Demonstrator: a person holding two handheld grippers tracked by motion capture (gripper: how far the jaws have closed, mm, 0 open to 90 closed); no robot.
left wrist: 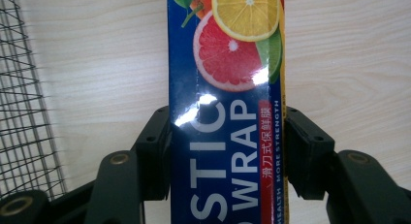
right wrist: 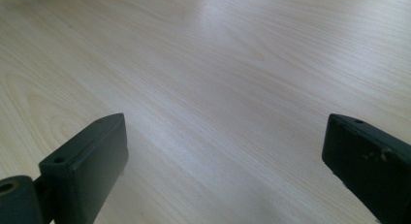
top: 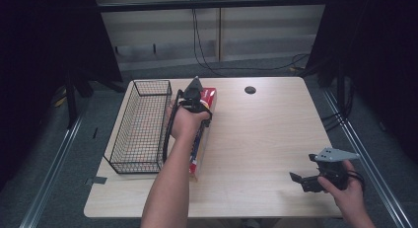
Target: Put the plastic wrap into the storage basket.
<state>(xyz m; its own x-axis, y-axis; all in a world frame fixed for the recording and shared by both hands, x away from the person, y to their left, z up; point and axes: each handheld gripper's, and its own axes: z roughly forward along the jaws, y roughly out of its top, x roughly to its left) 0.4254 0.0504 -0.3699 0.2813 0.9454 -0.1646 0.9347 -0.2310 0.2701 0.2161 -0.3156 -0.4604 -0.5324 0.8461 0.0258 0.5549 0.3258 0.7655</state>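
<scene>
A person's left gripper is clenching a long box of plastic wrap across its narrow width, both pads pressing its sides, apparently so the box stays level when carried. The box is lying lengthwise on the counter, just beside the black wire basket, which looks like its likely destination. The right gripper is waiting well apart near the counter's front right corner, jaws spread wide over bare wood and gripping nothing.
</scene>
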